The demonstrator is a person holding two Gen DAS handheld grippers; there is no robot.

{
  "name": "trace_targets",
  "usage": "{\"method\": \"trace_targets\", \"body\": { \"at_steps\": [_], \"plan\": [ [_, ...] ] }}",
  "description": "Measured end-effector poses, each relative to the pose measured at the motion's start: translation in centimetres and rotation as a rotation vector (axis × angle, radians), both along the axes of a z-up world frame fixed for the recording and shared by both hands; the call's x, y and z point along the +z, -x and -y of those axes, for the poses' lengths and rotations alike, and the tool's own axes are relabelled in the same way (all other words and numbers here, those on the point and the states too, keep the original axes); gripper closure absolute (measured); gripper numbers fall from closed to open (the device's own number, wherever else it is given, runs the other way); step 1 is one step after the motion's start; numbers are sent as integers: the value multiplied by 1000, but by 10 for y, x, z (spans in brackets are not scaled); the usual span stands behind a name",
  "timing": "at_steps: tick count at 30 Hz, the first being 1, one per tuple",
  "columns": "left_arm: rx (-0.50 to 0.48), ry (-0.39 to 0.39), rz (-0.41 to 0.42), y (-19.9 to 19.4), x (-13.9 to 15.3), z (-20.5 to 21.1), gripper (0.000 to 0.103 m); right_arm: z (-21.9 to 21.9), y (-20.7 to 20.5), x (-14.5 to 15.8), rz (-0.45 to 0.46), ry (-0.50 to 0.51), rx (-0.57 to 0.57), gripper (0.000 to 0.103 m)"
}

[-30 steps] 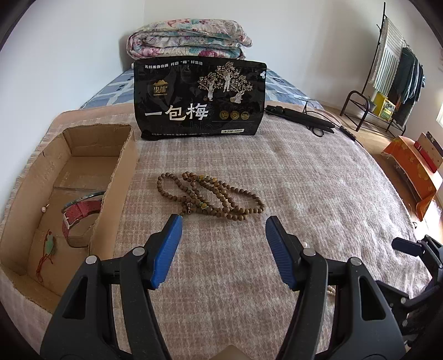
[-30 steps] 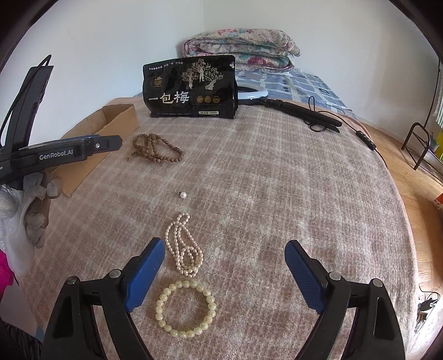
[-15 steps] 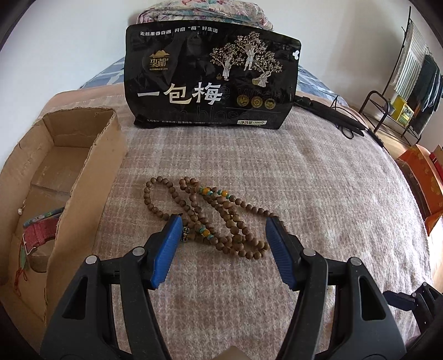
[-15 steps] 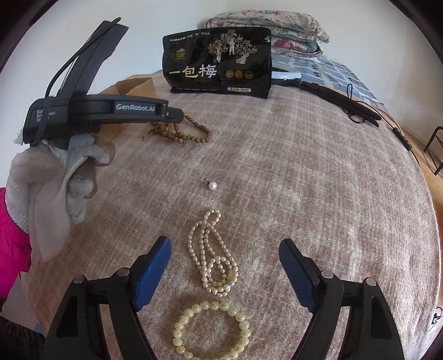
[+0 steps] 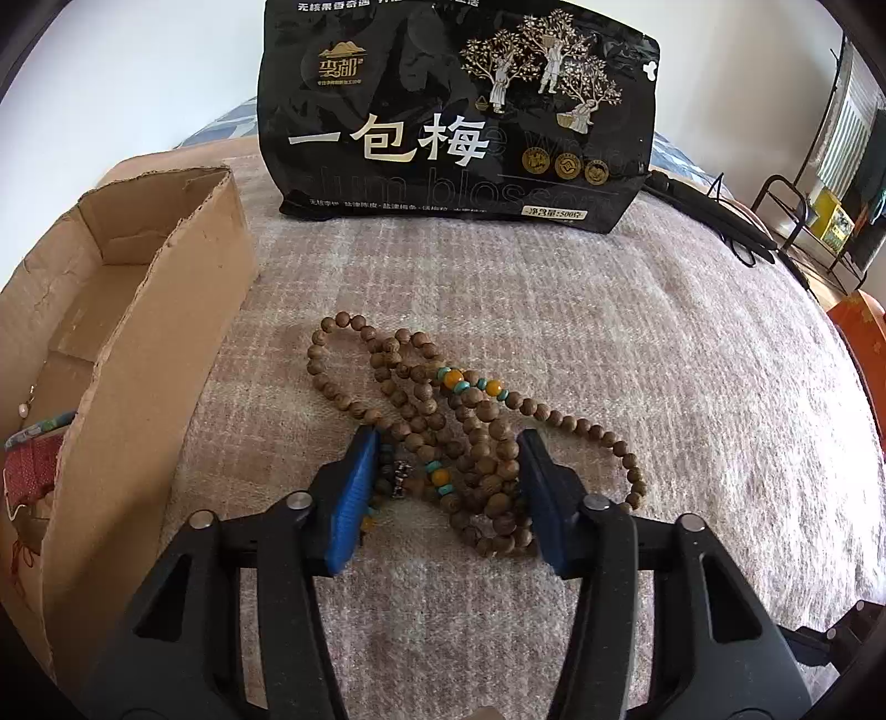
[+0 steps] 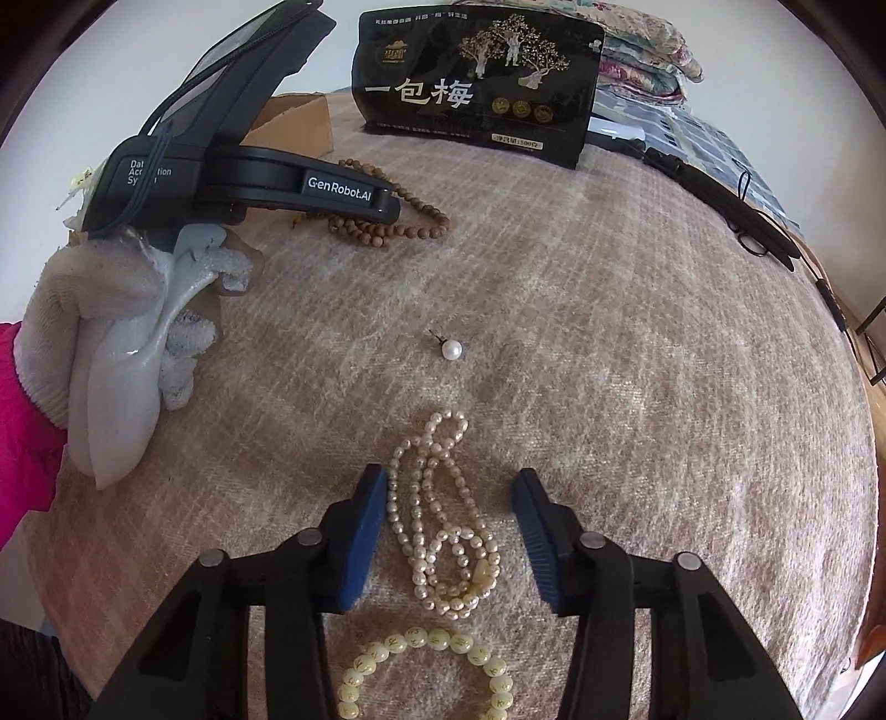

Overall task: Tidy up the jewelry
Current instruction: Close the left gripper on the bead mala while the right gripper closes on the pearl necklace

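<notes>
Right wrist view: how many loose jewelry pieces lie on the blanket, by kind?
Wooden bead strand: 1
Pearl necklace: 1
Pale yellow bead bracelet: 1
Single pearl earring: 1
Total: 4

Home bedroom: blanket-covered bed (image 6: 637, 310), folded quilts (image 6: 648, 50) by the wall, clothes rack (image 5: 830, 166) at the side.

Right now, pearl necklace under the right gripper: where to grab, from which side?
Take the pearl necklace at its bunched lower loops, where several strands overlap near the clasp, coming from straight above. It lies flat on the blanket. The right gripper already straddles that bunch, jaws closing, pads not yet touching.
</notes>
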State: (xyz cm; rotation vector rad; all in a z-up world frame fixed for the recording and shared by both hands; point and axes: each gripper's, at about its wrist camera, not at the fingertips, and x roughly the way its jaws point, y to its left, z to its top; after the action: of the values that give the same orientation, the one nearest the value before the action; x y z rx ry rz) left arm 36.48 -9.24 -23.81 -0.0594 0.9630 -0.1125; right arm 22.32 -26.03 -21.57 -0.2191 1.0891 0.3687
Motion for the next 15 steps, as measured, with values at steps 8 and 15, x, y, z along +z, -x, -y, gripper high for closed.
{"method": "trace_targets", "body": {
  "at_steps": [8, 15],
  "plan": [
    [-1, 18, 7, 2, 5, -9, 86, 8, -4, 1, -13, -55, -21, 94],
    [-18, 19, 45, 10, 21, -8, 93, 18, -3, 6, -4, -115, -66, 95]
  ]
}}
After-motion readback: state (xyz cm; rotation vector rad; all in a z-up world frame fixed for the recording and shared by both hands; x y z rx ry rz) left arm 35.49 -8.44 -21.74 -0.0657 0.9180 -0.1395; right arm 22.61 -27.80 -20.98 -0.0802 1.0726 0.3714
